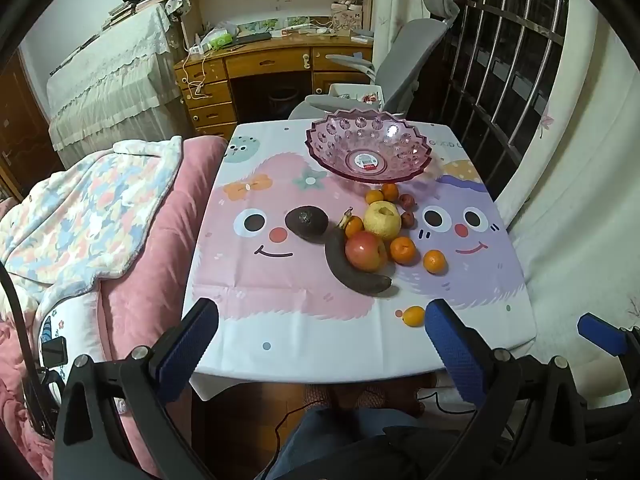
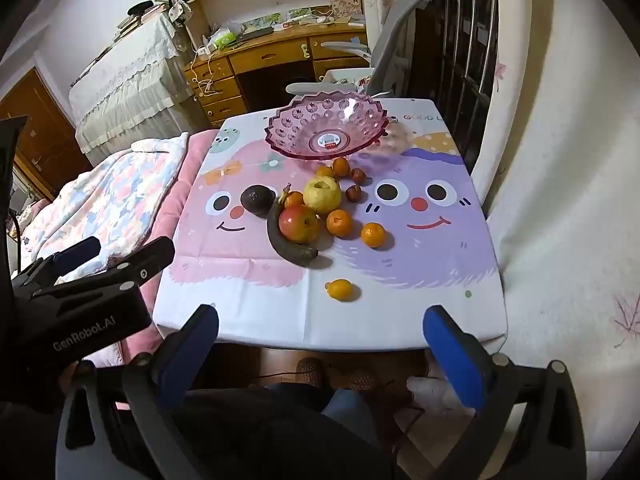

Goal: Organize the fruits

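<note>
both grippers hang over the near edge of the desk (image 1: 280, 332), tilted downward — the left gripper (image 1: 320, 340) and right gripper (image 2: 320, 344) each with jaws spread wide and nothing between them. the fruits lie in a cluster mid-desk, in front of the empty pink bowl (image 1: 368, 150). the dark banana (image 1: 352, 268) curves around the red apple (image 1: 366, 250), its long axis running from the stem end at the far left to the tip at the near right. a small orange fruit (image 2: 340, 289) sits apart, nearest the grippers.
</note>
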{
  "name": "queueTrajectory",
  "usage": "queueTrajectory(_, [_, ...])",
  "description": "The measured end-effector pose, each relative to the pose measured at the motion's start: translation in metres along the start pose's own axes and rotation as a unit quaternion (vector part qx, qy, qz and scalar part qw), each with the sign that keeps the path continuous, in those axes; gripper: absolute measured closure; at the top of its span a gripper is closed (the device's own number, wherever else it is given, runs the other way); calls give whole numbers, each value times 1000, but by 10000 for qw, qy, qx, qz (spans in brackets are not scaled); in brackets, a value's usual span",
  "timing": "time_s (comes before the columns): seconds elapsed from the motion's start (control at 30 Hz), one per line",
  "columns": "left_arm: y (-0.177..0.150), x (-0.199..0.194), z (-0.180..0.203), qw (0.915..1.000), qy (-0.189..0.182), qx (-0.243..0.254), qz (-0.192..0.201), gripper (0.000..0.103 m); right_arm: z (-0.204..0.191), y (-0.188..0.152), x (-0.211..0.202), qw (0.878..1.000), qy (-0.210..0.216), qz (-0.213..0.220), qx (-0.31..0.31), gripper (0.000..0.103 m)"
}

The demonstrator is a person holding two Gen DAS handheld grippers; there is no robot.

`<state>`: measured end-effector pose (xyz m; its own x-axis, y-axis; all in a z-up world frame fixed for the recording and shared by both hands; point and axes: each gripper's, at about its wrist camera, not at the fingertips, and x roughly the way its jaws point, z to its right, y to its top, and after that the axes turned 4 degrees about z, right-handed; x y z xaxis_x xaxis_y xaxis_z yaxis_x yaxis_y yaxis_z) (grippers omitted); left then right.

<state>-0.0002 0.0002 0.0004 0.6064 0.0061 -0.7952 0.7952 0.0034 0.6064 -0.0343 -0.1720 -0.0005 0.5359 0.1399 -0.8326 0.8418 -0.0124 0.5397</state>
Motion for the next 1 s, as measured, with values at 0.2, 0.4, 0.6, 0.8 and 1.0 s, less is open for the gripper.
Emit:
queueTrajectory(0.2, [1, 1, 0, 10000, -28, -18, 28, 1, -1, 1, 1, 10000, -24, 13, 2, 0])
queueTrajectory(0.4, [8, -5, 2, 9999, -59, 58, 114, 1, 4, 6, 1, 10000, -11, 26, 7, 0])
queueTrajectory(0.6, [10, -3, 3, 9999, -40, 45, 87, 1, 2, 6, 0, 10000, -10, 44, 8, 0])
queueTrajectory(0.8, [10, -1, 2, 9999, -33, 47, 89, 1, 2, 6, 2, 10000, -15, 56, 16, 0])
queueTrajectory(1.0, [12, 2, -2, 10000, -17, 36, 86, 1, 1, 7, 5, 10000, -30, 57, 21, 0])
